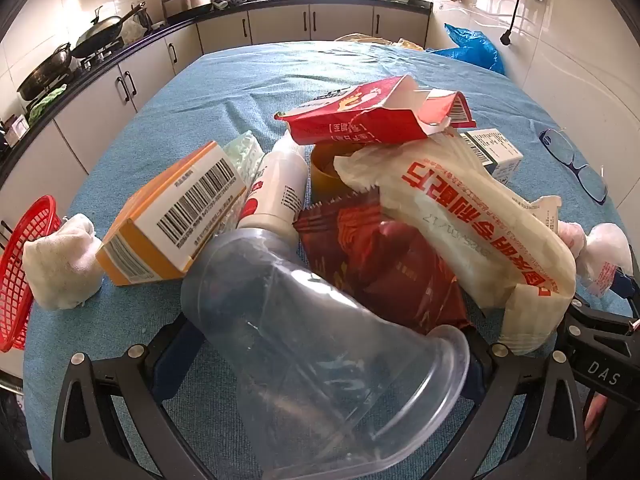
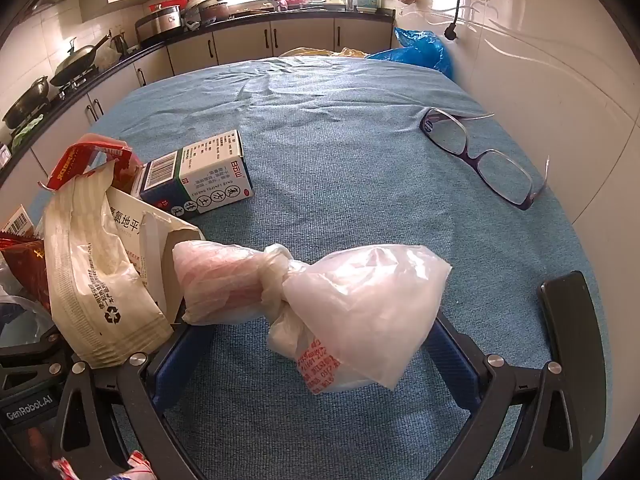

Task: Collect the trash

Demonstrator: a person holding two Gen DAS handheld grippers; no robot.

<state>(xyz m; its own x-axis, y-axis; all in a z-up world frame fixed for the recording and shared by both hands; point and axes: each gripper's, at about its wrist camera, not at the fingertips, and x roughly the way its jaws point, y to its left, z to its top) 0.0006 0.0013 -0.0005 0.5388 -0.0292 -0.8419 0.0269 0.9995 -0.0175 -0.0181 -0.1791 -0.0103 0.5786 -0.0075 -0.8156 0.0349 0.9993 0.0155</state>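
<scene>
My left gripper [image 1: 320, 356] is open with a clear plastic cup [image 1: 316, 360] lying on its side between the fingers. Behind the cup lies a pile of trash: an orange box [image 1: 172, 216], a white bottle [image 1: 276, 184], a dark red wrapper [image 1: 380, 264], a cream wrapper with red print [image 1: 480, 224] and a torn red carton [image 1: 372, 116]. My right gripper [image 2: 316, 344] is open around a knotted white plastic bag [image 2: 340, 300]. The bag also shows in the left wrist view [image 1: 600, 252].
A red basket [image 1: 20, 272] and a crumpled white tissue [image 1: 60, 264] lie at the left. A blue-white medicine box [image 2: 200, 176] and purple glasses [image 2: 484, 156] lie on the blue tablecloth [image 2: 340, 120]. A black phone [image 2: 568, 312] lies at the right. Kitchen counters run behind.
</scene>
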